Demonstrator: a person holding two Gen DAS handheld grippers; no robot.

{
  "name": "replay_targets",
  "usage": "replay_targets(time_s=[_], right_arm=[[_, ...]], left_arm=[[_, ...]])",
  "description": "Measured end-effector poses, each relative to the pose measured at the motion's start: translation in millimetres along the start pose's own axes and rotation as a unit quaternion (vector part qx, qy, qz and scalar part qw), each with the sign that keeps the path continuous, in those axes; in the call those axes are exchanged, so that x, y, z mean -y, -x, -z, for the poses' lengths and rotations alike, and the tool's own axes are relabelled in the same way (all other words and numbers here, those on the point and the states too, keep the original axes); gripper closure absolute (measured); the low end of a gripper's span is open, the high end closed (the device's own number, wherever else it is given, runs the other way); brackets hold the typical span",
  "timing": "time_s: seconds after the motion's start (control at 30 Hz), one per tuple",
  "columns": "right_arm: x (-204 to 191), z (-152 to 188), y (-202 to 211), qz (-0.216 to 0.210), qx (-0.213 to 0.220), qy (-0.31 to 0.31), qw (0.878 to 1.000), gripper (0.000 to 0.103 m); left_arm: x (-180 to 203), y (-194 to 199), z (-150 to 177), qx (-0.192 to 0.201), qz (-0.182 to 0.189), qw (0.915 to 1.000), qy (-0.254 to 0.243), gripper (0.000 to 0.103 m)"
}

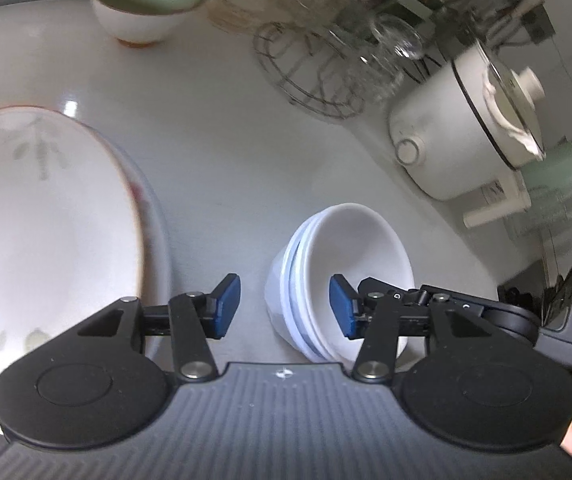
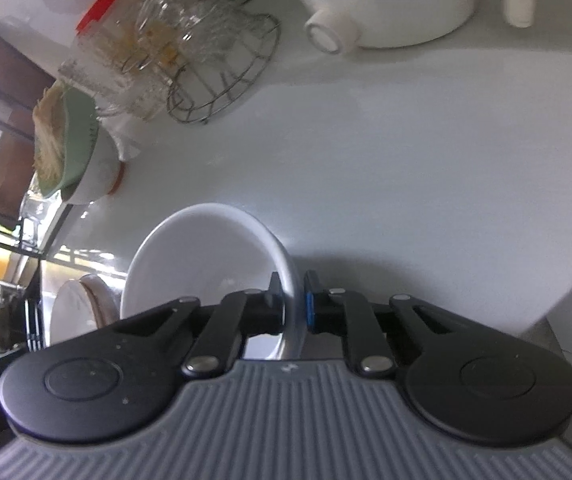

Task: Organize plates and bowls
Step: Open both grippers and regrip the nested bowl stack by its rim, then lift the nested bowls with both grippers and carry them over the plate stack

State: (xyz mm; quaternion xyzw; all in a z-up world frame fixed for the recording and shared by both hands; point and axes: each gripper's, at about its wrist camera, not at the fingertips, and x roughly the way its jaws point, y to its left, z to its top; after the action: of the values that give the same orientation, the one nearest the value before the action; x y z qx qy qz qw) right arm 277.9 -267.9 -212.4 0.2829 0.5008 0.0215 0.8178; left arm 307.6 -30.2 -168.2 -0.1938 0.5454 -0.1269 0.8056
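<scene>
White cooker (image 1: 458,132), wire rack (image 1: 306,68)

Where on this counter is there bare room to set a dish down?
The widest bare patch of the counter lies between the big plates, the nested white bowls and the wire rack. It is crowded along the back, where the rack of glasses, the white cooker and the green-rimmed bowl stand.

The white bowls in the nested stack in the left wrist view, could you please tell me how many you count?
3 by the rims that show: the innermost white bowl, a middle one and the outermost, nested together on the counter. More may be hidden.
</scene>
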Motion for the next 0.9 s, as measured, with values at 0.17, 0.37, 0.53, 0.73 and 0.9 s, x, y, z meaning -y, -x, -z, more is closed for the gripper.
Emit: replay_targets(time_s=[0.17, 0.37, 0.53, 0.73, 0.9], right_arm=[[12, 4, 11, 0.013, 0.005, -0.004, 1.0, 0.09], [23, 11, 21, 0.021, 0.009, -0.007, 1.0, 0.09], [30, 12, 21, 0.023, 0.005, -0.012, 1.0, 0.09], [31, 15, 19, 0.016, 0.004, -0.002, 1.0, 0.089], [31, 14, 19, 0.013, 0.002, 0.011, 1.0, 0.089]], left_arm=[[15, -20, -2, -0.022, 0.01, 0.9995, -0.021, 0.048], [26, -40, -3, -0.042, 0.007, 0.9985, -0.033, 0.049], [27, -56, 0, -0.055, 0.008, 0.9979, -0.033, 0.058], [23, -66, 3, -0.057, 0.007, 0.998, -0.026, 0.072], [24, -69, 4, -0.046, 0.006, 0.9986, -0.024, 0.078]])
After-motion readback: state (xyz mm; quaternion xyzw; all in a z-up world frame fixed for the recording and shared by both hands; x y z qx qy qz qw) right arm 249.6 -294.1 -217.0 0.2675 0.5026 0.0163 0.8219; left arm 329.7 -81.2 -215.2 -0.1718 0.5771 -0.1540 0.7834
